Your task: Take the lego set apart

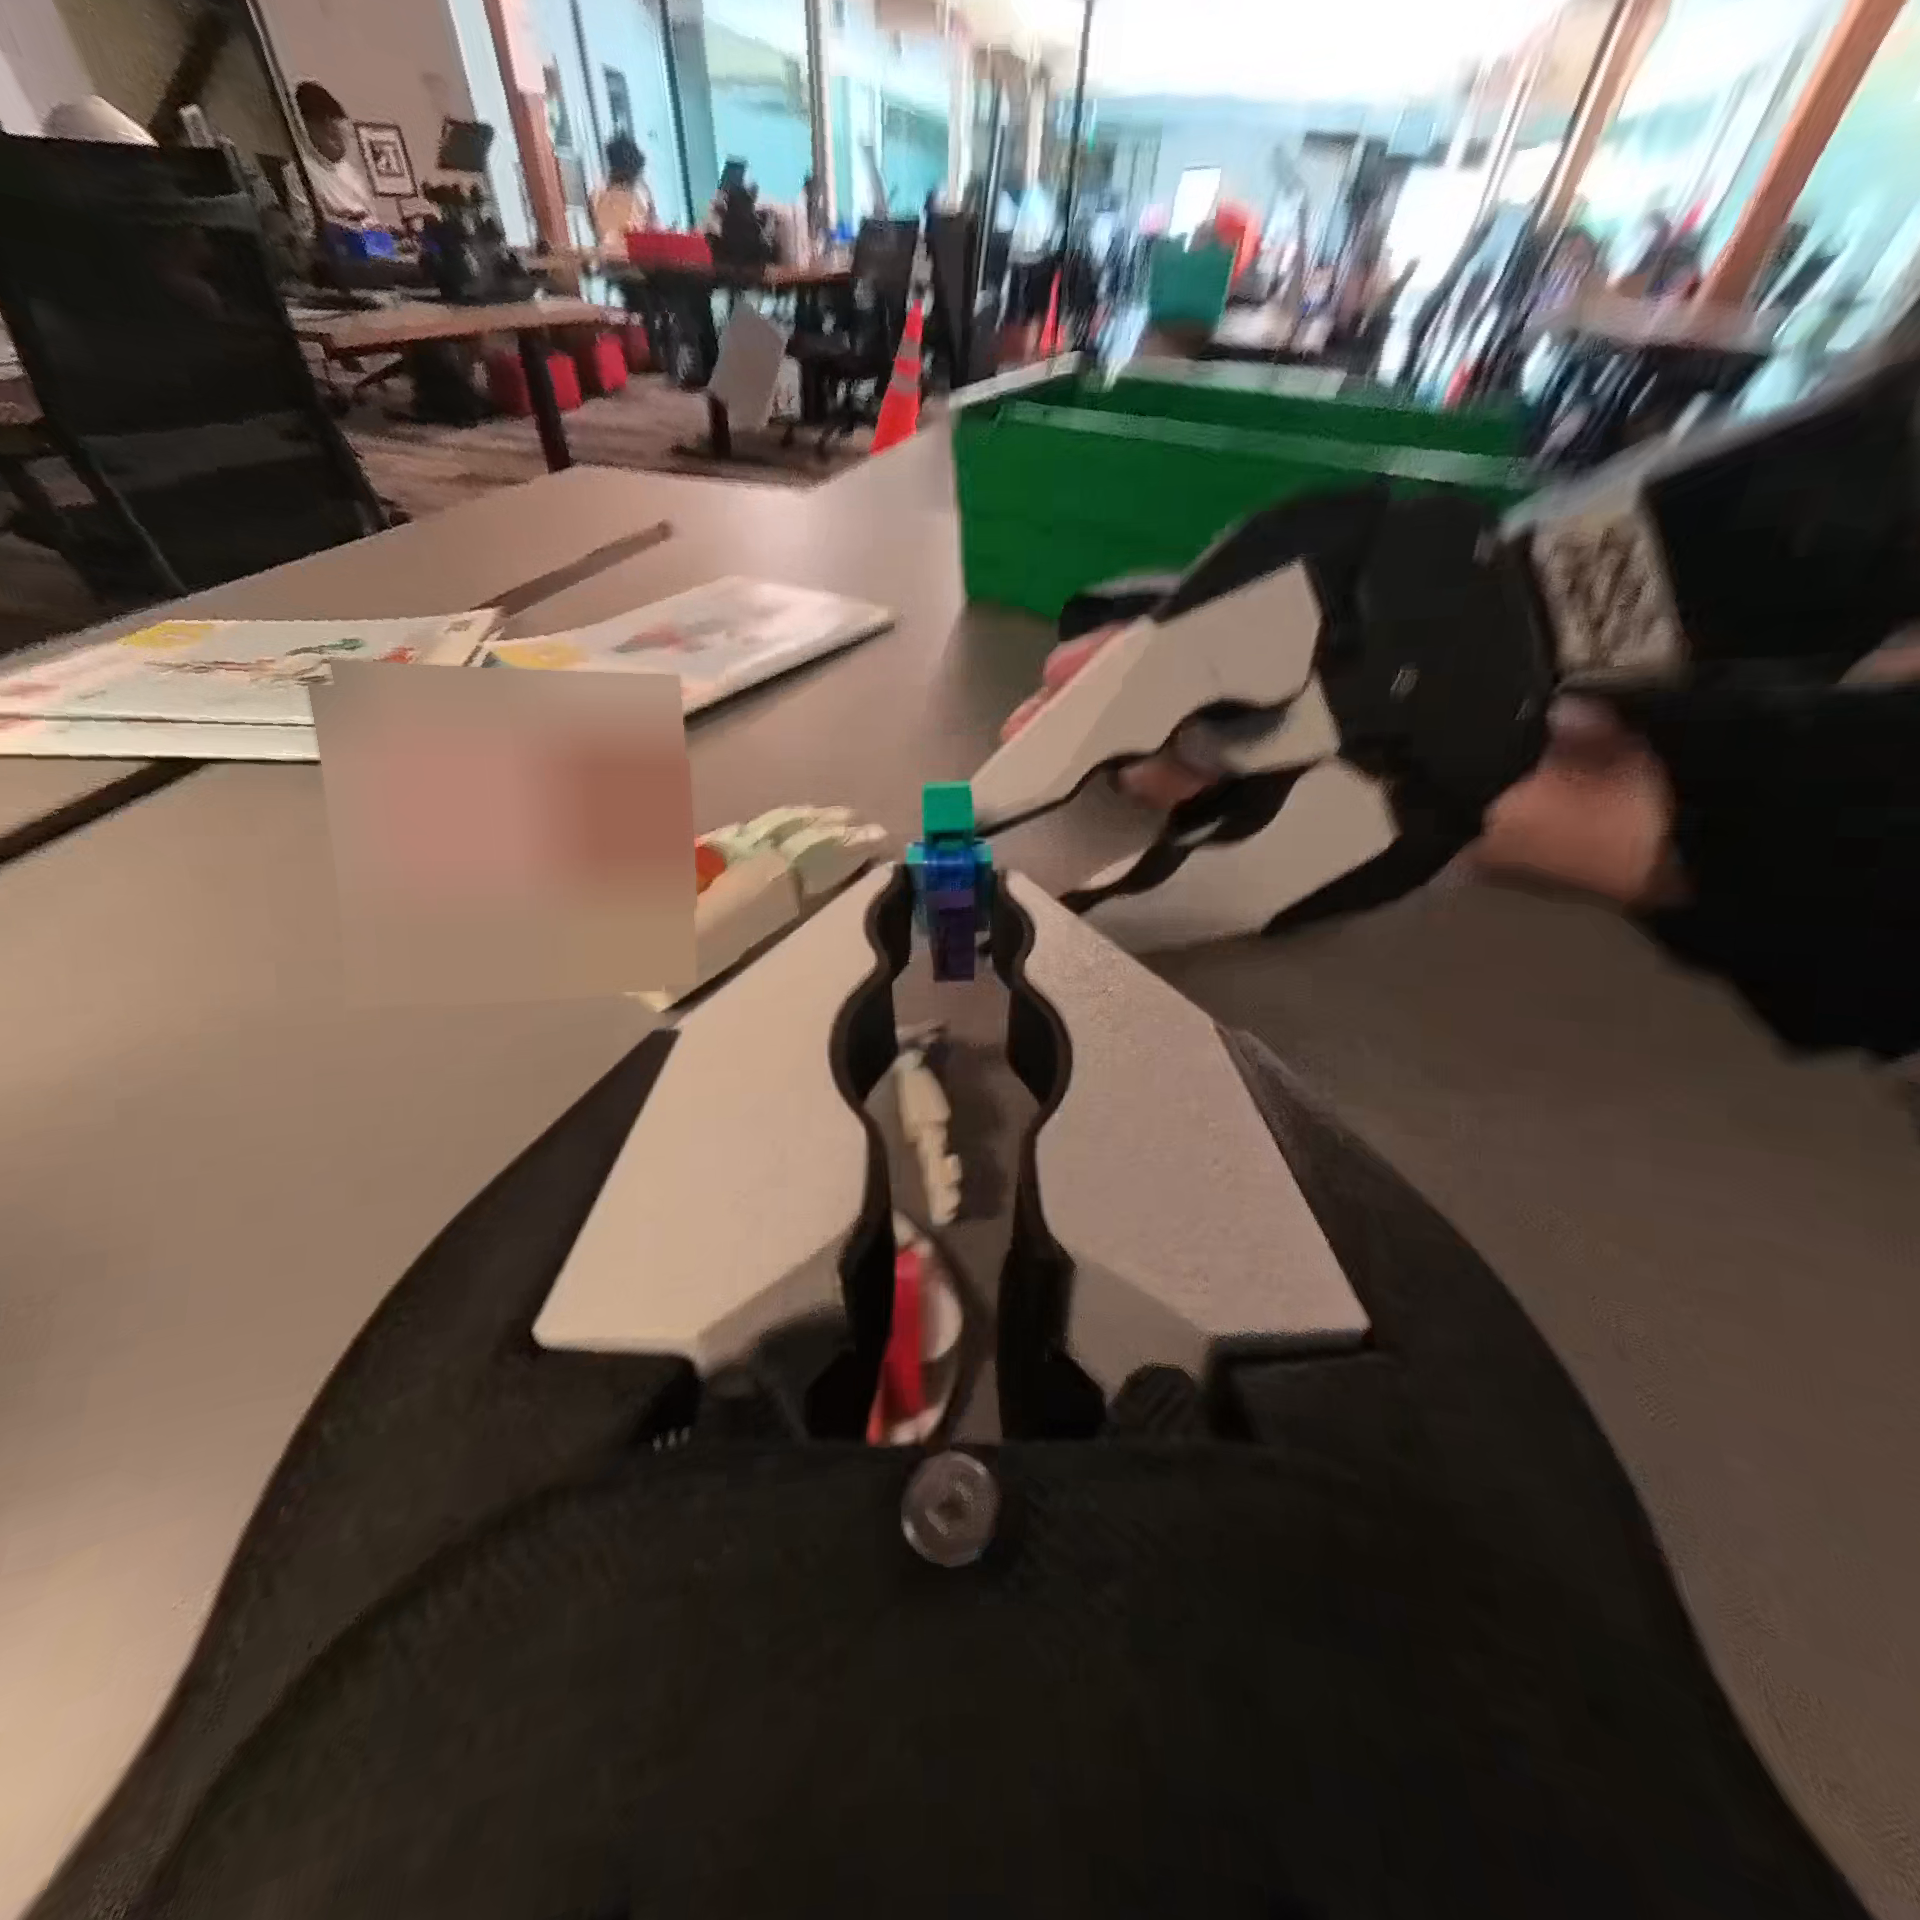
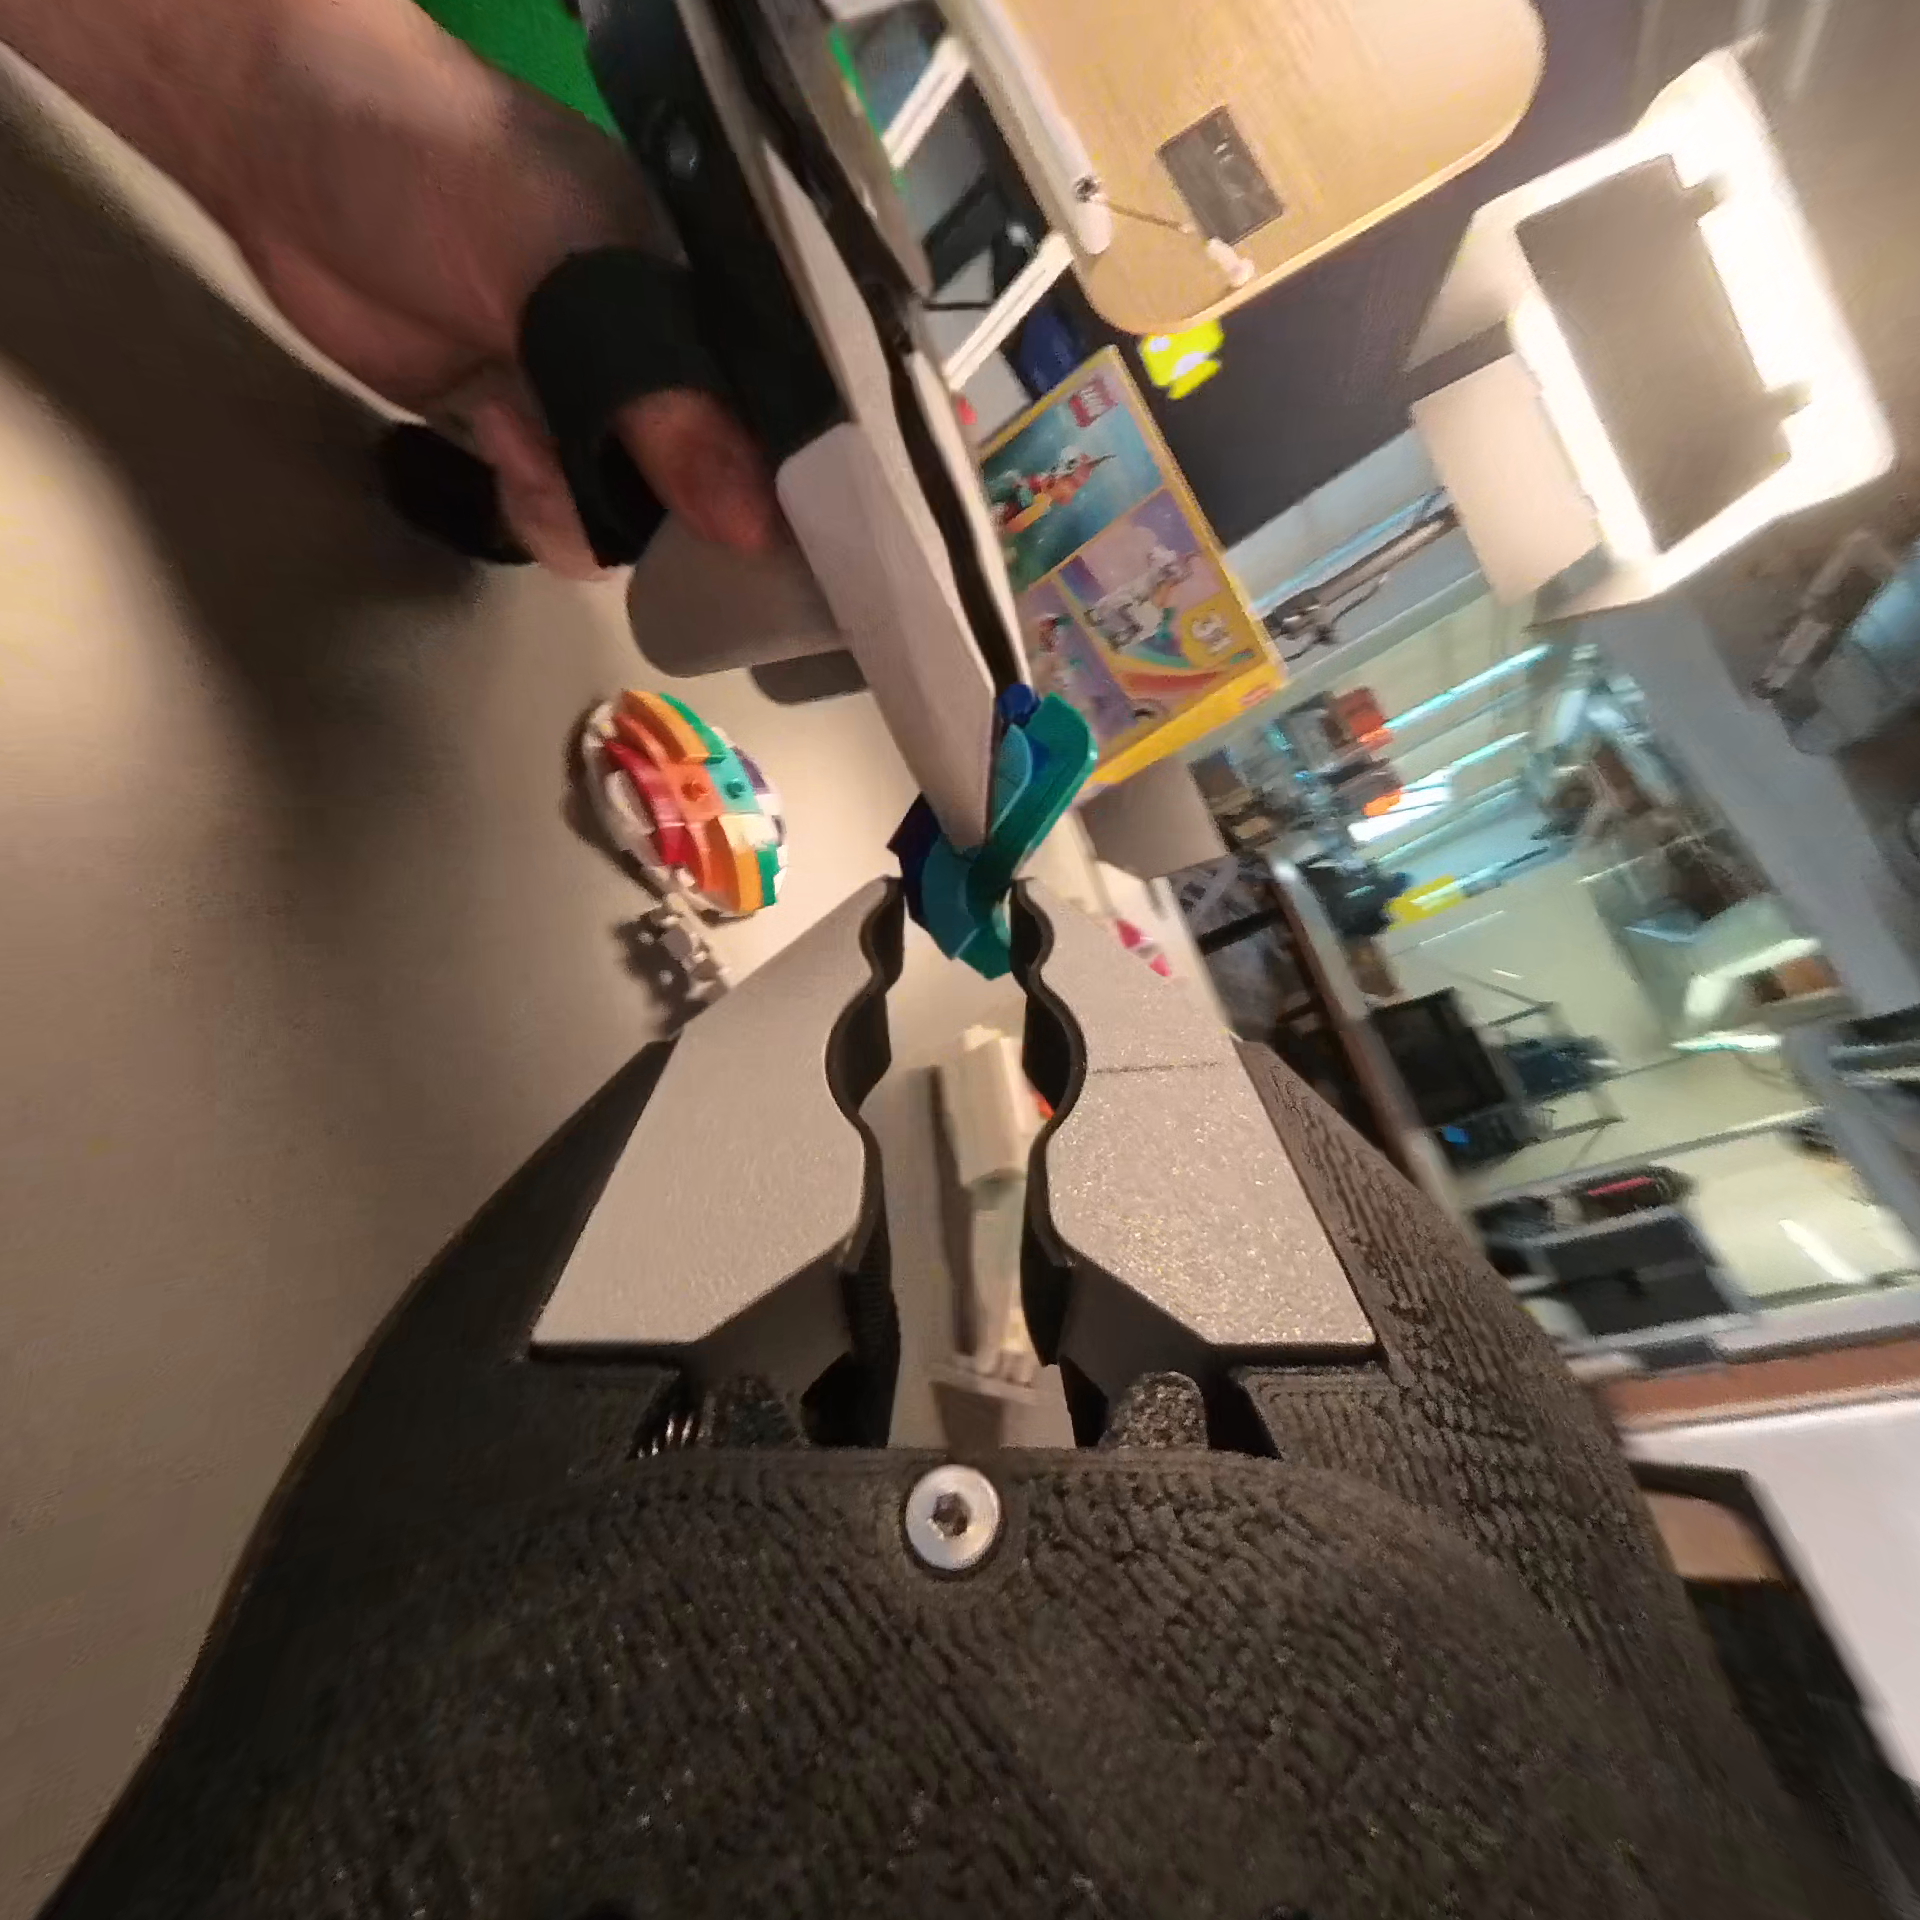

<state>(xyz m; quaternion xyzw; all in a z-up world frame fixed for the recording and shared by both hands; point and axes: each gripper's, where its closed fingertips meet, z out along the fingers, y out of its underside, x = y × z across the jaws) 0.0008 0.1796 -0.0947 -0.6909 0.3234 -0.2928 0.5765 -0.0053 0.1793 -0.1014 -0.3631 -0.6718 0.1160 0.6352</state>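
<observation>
Left hand-held gripper at frame centre, fingers narrow, pinching small teal-blue-purple lego piece above grey surface. Right hand-held gripper, fingers narrow, tips clamped on same lego piece from other side. Multicoloured round lego build lies on surface, left of centre in right wrist view. Green bin upper right in left wrist view; lego box right of centre in right wrist view.

Two hand-held grippers, two instruction booklets, one green bin, one lego box.
</observation>
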